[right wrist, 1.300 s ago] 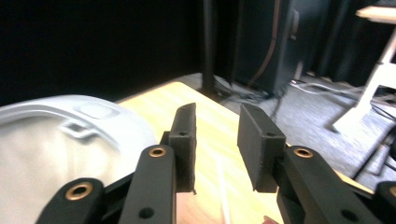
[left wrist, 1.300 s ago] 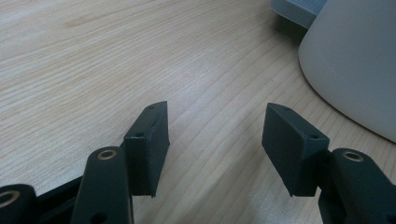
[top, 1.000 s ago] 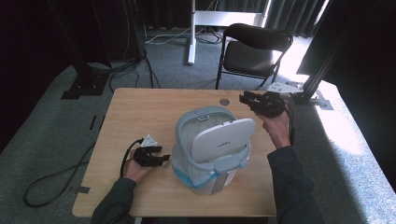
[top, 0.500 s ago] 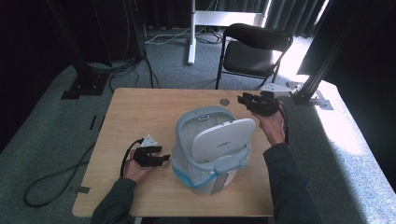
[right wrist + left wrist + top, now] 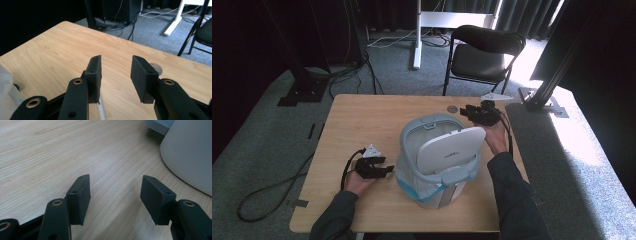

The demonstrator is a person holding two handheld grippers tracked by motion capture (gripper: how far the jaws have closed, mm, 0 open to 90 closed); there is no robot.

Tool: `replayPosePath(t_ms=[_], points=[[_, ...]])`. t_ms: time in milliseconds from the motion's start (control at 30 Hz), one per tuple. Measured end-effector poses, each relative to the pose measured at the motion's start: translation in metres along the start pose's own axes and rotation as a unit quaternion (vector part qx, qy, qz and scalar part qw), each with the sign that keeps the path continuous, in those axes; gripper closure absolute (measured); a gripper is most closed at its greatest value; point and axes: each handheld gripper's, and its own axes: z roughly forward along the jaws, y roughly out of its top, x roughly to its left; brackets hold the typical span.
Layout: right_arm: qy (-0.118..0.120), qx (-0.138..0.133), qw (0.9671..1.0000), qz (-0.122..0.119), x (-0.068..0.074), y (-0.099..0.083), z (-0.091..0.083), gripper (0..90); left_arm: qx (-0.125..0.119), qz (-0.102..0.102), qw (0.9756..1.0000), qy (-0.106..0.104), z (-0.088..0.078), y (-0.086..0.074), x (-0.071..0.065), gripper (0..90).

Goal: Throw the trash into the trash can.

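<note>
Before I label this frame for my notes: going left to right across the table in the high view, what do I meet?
Left tongs → white bin with its lid raised → right tongs.

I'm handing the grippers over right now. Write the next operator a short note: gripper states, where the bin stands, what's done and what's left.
Left gripper: open, nothing between the jaws, low over the table just left of the bin.
Right gripper: jaws have just been opening, nothing between them, above the table's far right part behind the bin, near a small round disc.
Bin: mid-table, lid raised, liner bag folded over the rim.
Done: lid up, bag in place.
Left: neither gripper touches the bin yet; the right one looks set to come in at the rim or lid.
</note>
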Motion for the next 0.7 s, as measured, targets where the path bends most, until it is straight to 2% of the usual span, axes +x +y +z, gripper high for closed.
replayPosePath(t_ms=[700], points=[[0.020,0.039,0.9990,0.007,0.003,-0.012,0.035,56.6,0.000,0.001,1.0000,0.000,0.000,0.000,0.000,41.4]])
